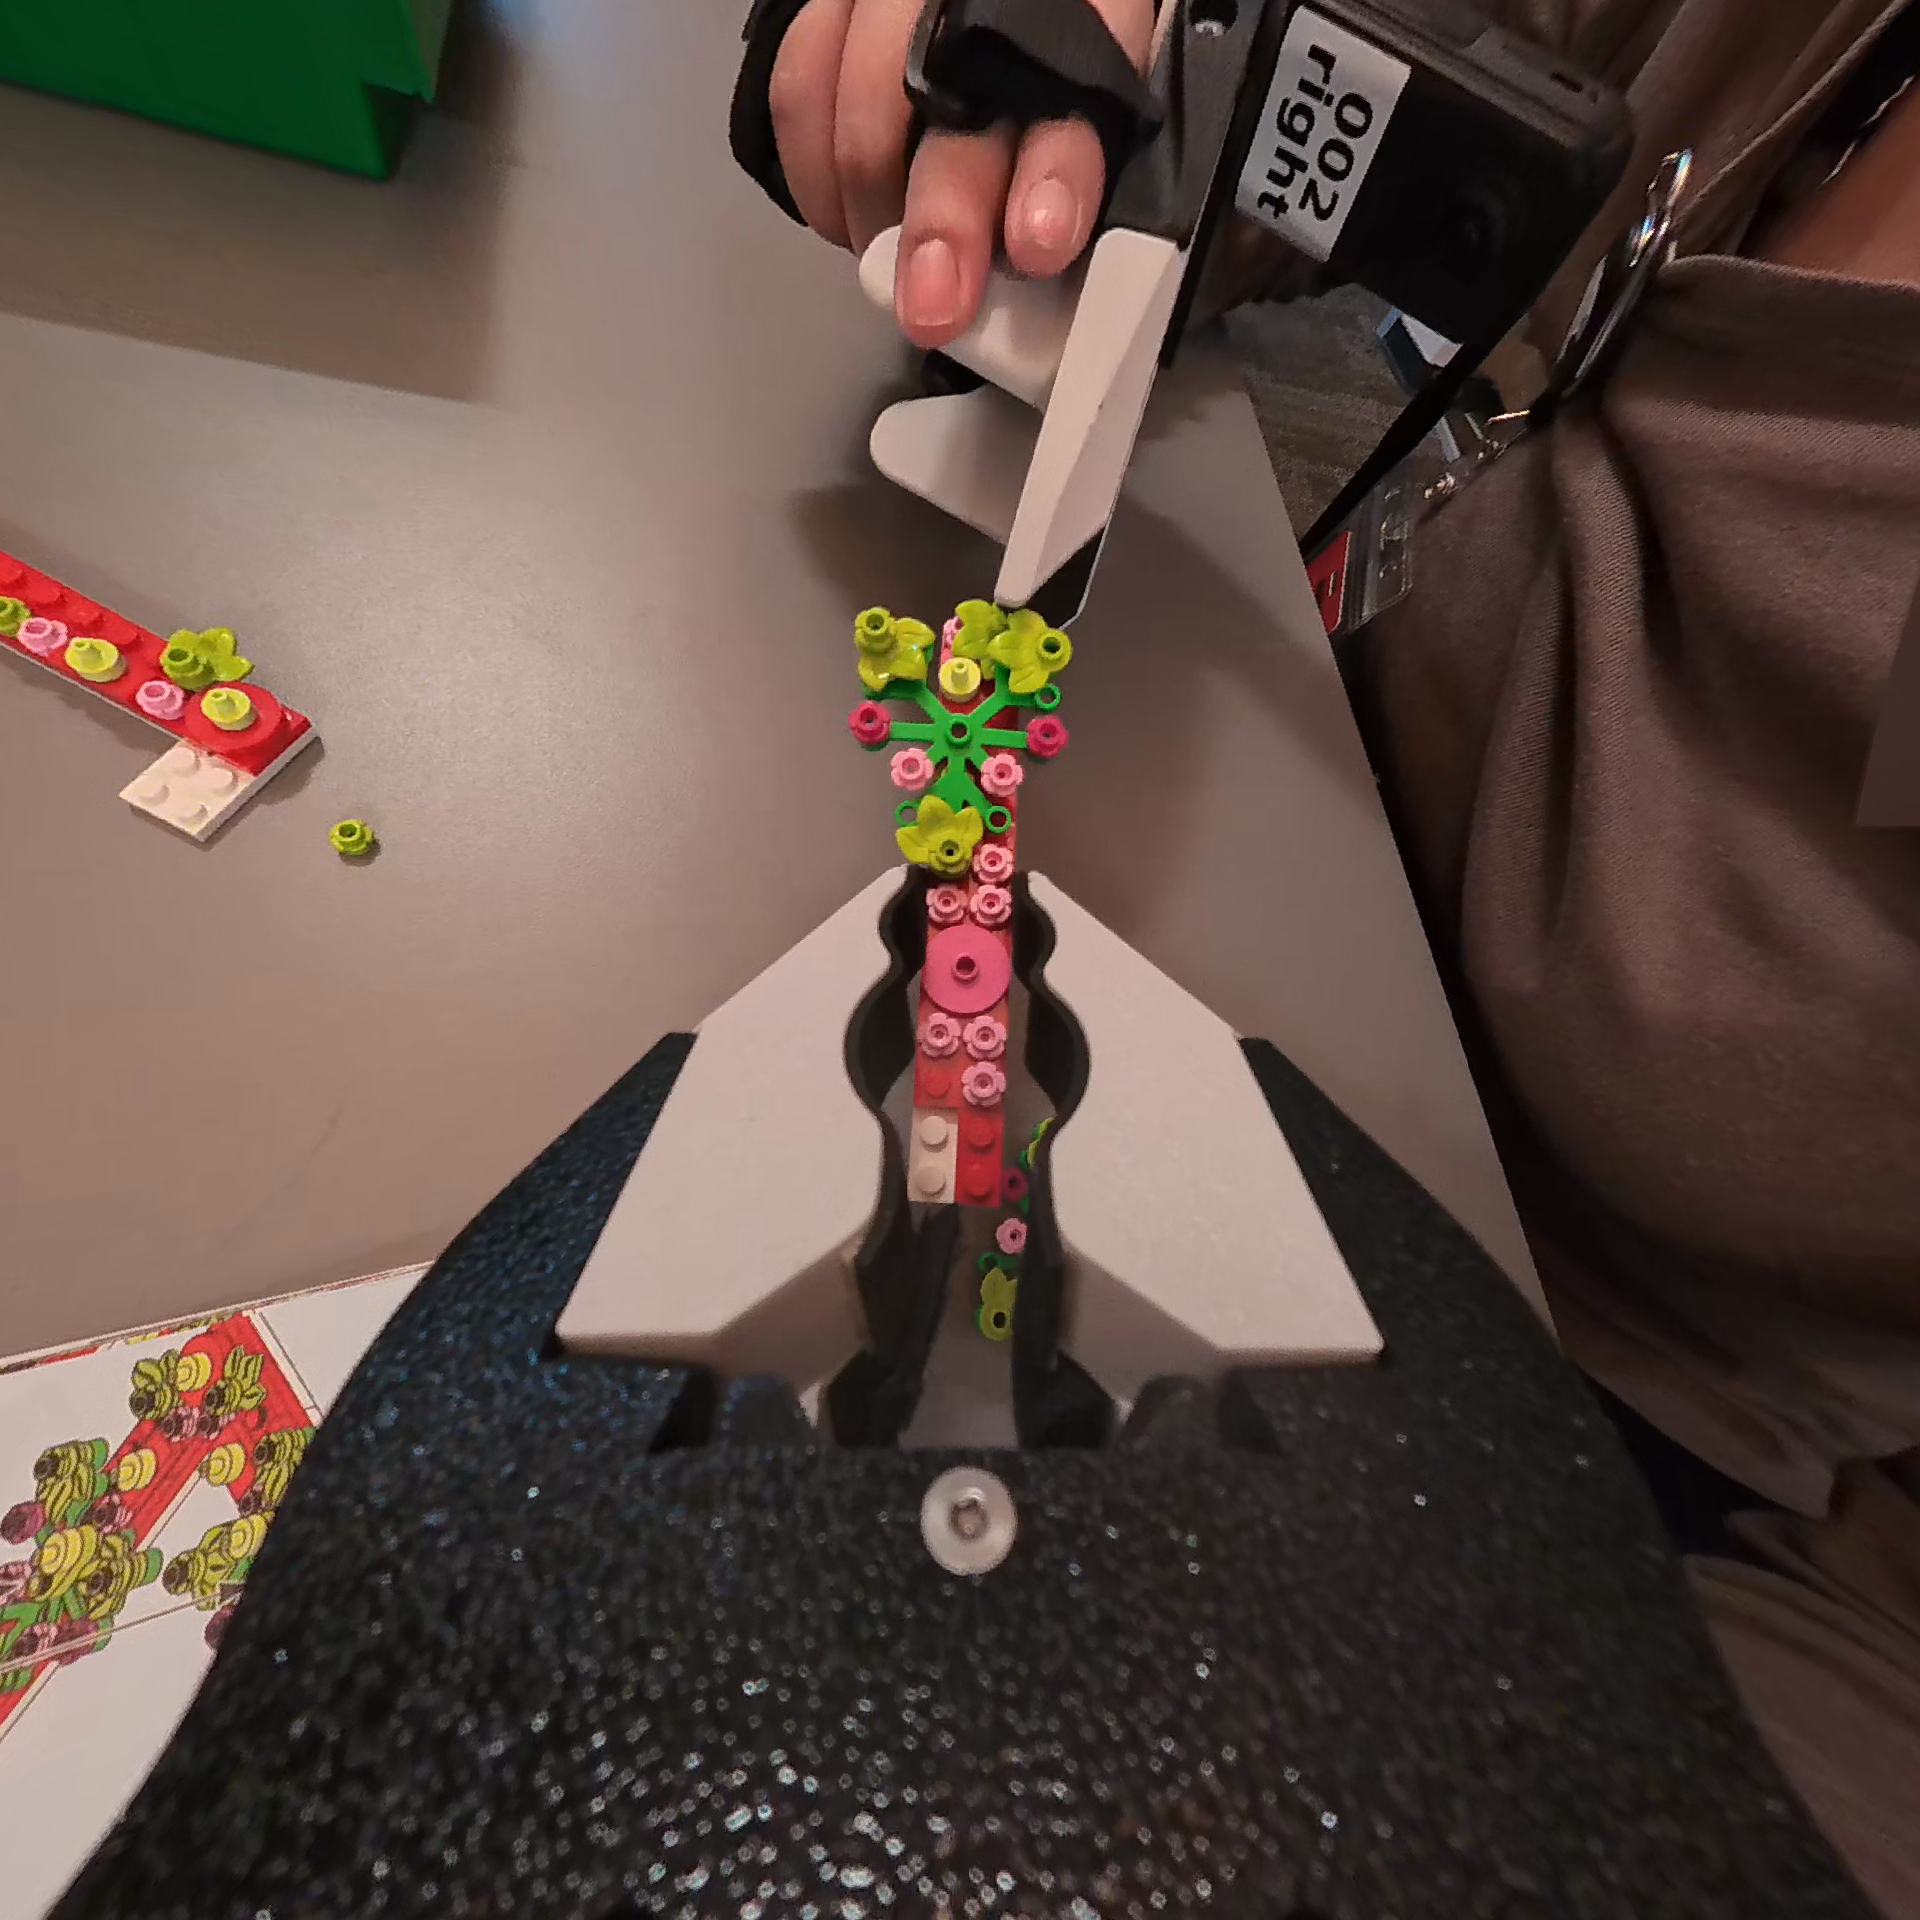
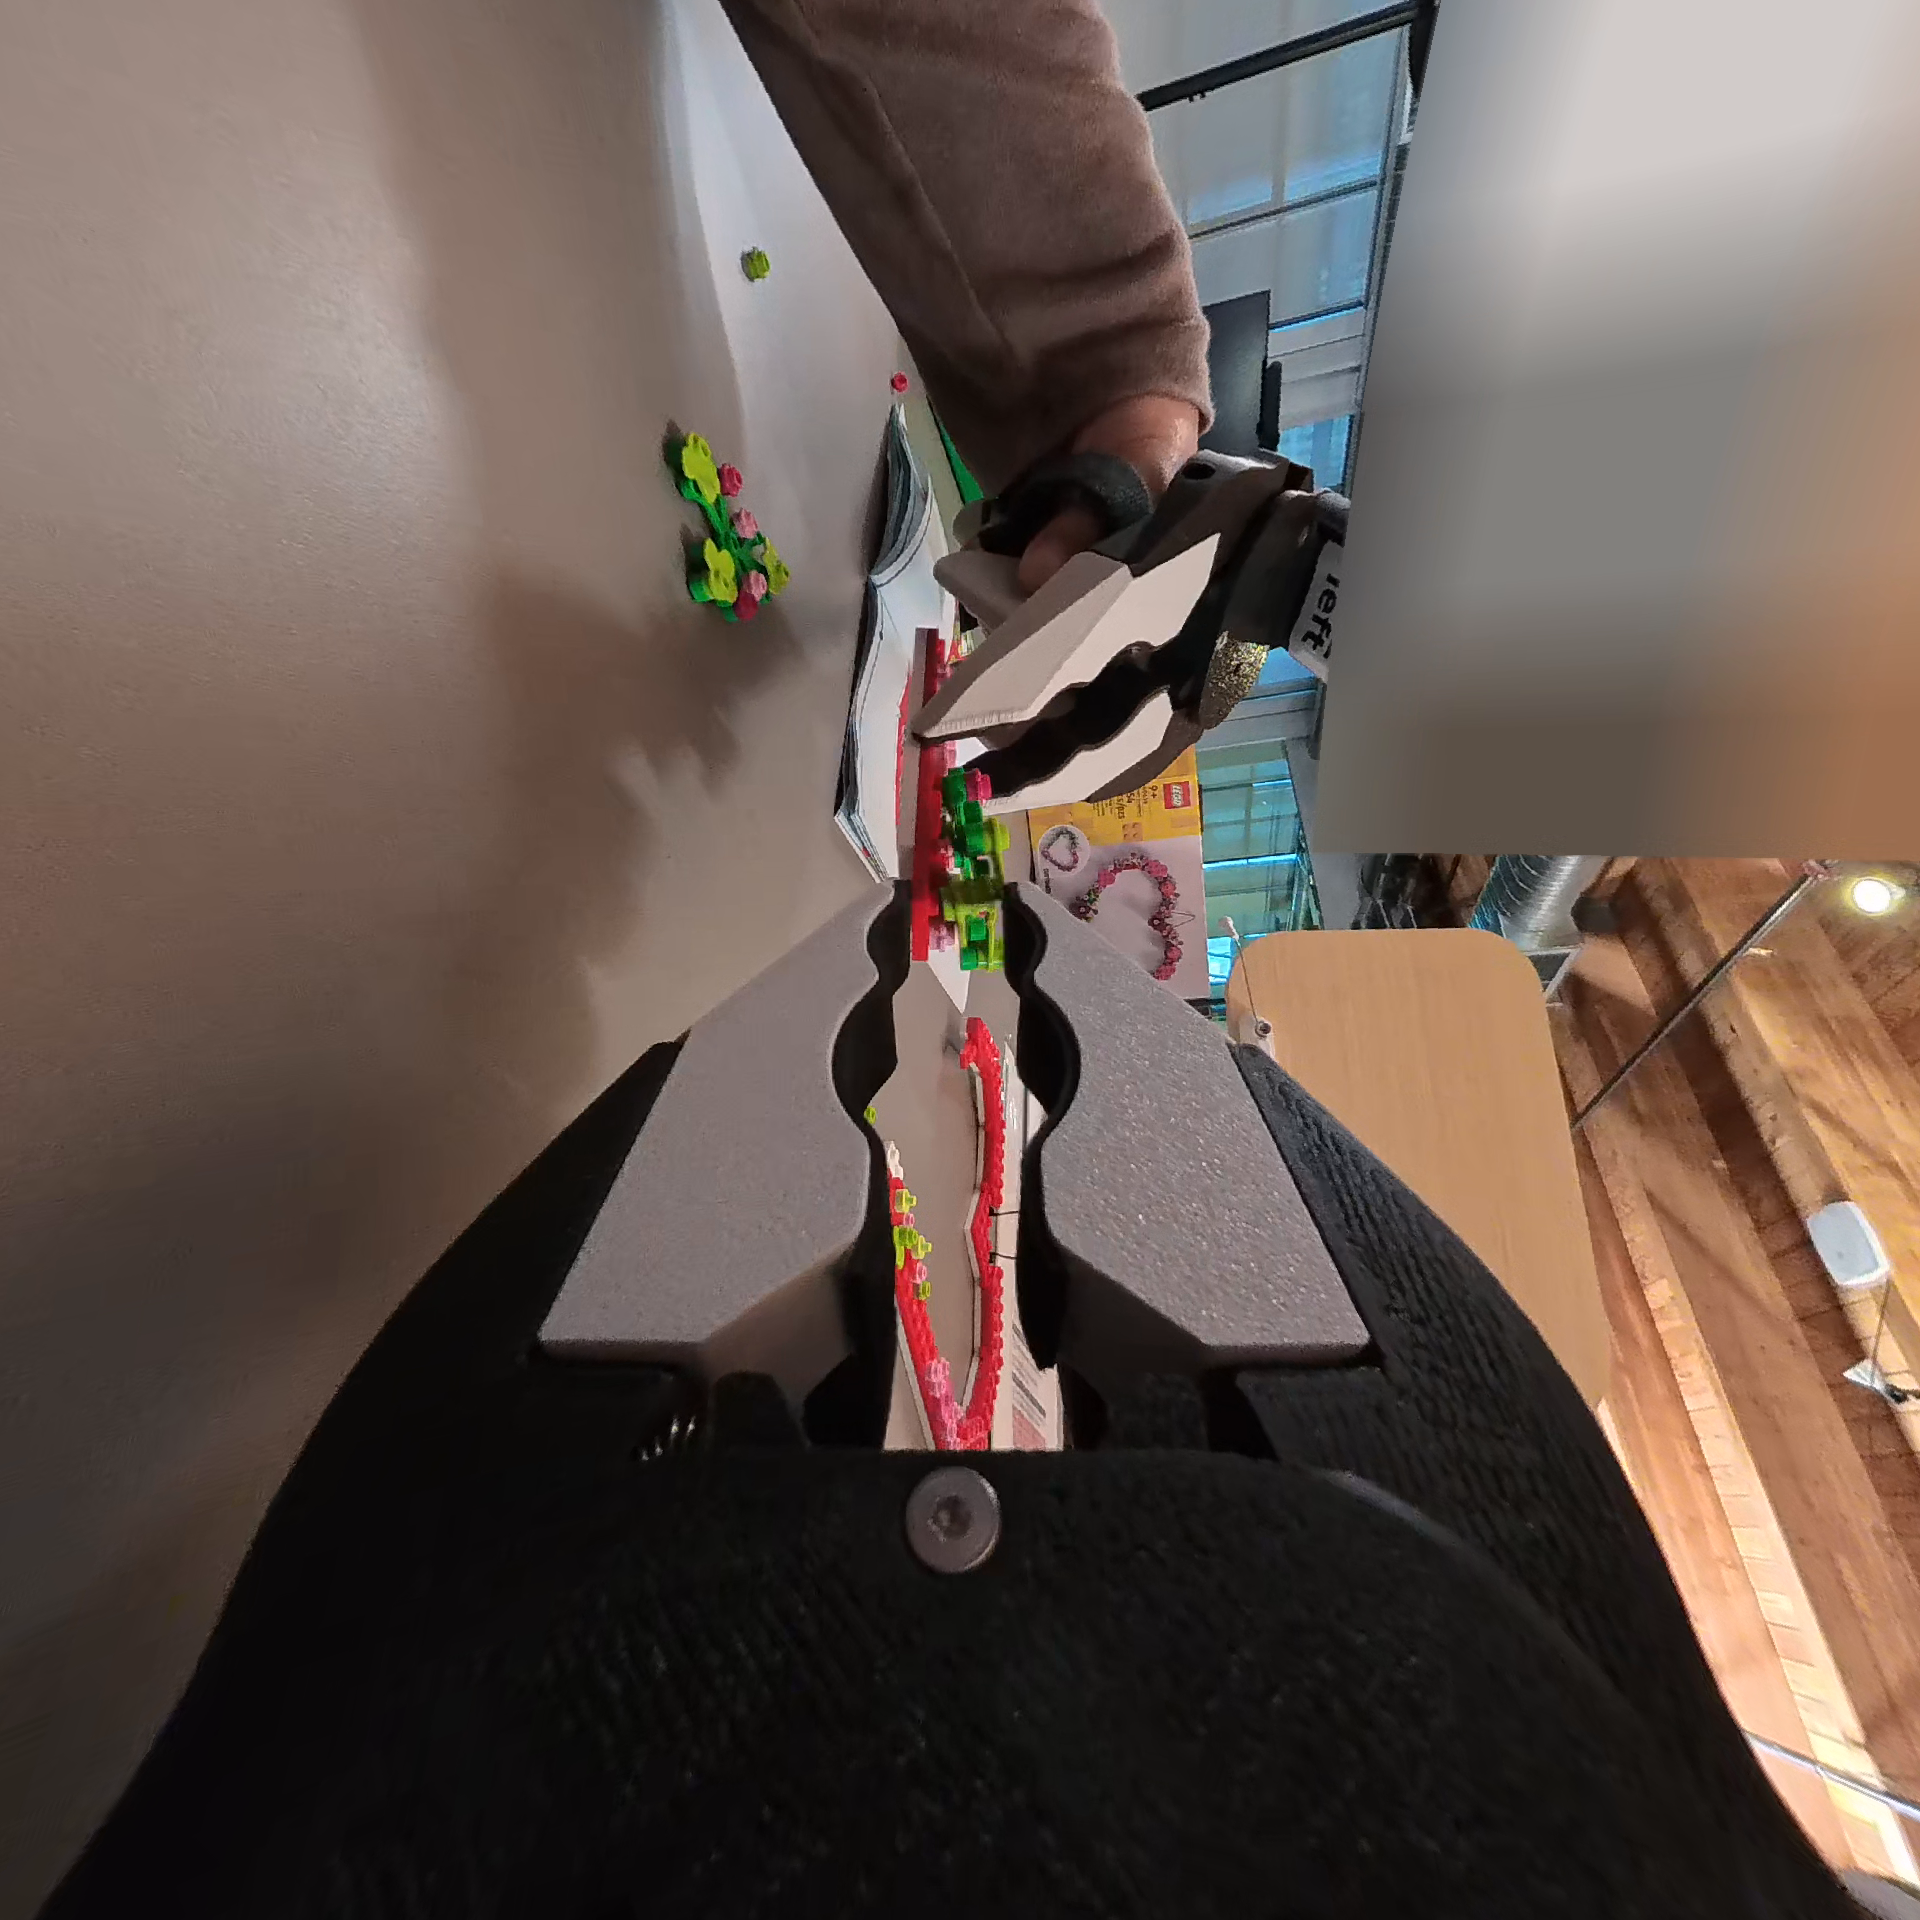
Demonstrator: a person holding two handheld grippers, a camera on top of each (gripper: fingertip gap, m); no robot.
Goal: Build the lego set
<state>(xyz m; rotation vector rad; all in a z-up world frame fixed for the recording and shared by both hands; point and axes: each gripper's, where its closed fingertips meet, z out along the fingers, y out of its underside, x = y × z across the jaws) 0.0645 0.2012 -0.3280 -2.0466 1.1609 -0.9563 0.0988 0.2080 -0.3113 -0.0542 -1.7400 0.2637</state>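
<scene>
Left gripper [image 1: 961,1029]: closed on the red flowered strip [image 1: 961,935], clamping its long edges; strip held off the grey table [image 1: 499,499], far end projecting toward the other tool.

Right gripper [image 1: 1039,608]: fingertips at the strip's far end, on or just beside the lime leaf cluster [image 1: 1013,639]; in its own view the tips flank that end, apparently nipping the strip and leaves together, though contact on both sides is not clear.

Step in hand (judged): seating the leaf cluster on the end studs.

Doing it well: press square to the strip face; let the left clamp take the reaction so the strip does not pivot; keep the tips clear of the green six-armed stem [image 1: 958,732], which looks easily dislodged.

Count, held strip: one large pink disc [image 1: 966,968]; three lime leaf clusters; one green stem.

Count, table: one second red strip [image 1: 135,665] with a white plate [image 1: 203,784] at its end; one loose lime stud [image 1: 353,836]; one separate flower sprig [image 2: 727,540]; one instruction booklet [image 1: 135,1455].
</scene>
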